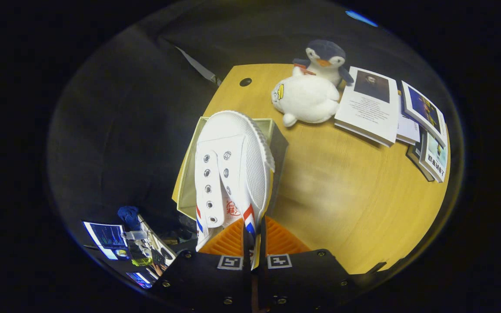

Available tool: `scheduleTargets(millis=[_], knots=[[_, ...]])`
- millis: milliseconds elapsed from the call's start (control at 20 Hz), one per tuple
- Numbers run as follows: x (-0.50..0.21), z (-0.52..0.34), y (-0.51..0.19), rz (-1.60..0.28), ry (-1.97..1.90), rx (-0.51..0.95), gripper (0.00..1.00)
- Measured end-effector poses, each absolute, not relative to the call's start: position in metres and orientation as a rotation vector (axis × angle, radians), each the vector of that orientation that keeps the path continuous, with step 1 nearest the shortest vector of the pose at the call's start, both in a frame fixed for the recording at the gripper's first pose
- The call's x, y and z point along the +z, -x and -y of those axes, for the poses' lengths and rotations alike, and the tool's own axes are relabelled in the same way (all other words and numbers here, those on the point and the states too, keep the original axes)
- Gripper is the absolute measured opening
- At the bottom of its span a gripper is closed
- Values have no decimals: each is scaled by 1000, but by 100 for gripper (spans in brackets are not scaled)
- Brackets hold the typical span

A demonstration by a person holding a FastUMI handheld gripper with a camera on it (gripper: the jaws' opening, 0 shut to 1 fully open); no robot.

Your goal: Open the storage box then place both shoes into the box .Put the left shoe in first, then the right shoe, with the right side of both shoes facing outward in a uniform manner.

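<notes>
A white canvas shoe with red and blue stripes near its heel hangs toe-forward, lifted over the open storage box. My gripper is shut on the shoe's side wall by the heel, the thin canvas pinched between both fingers. The box is pale green with a grey outer side and sits at the near left corner of the wooden table. The shoe covers most of the box's opening, so its inside is hidden.
A white plush toy and a penguin plush sit at the table's far side. Books and booklets lie to their right. Screens and clutter are below the table's left edge.
</notes>
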State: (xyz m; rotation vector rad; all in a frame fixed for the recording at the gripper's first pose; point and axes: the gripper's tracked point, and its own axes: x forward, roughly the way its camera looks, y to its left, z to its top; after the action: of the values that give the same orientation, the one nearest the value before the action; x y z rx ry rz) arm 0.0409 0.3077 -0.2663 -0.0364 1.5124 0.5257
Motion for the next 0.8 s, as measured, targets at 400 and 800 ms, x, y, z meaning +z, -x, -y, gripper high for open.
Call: scheduleTargets(millis=[400,800], knots=[[-292,-355,-48,-1536,124,533,6],[-298,-375,-54,-1524,103,563,25]])
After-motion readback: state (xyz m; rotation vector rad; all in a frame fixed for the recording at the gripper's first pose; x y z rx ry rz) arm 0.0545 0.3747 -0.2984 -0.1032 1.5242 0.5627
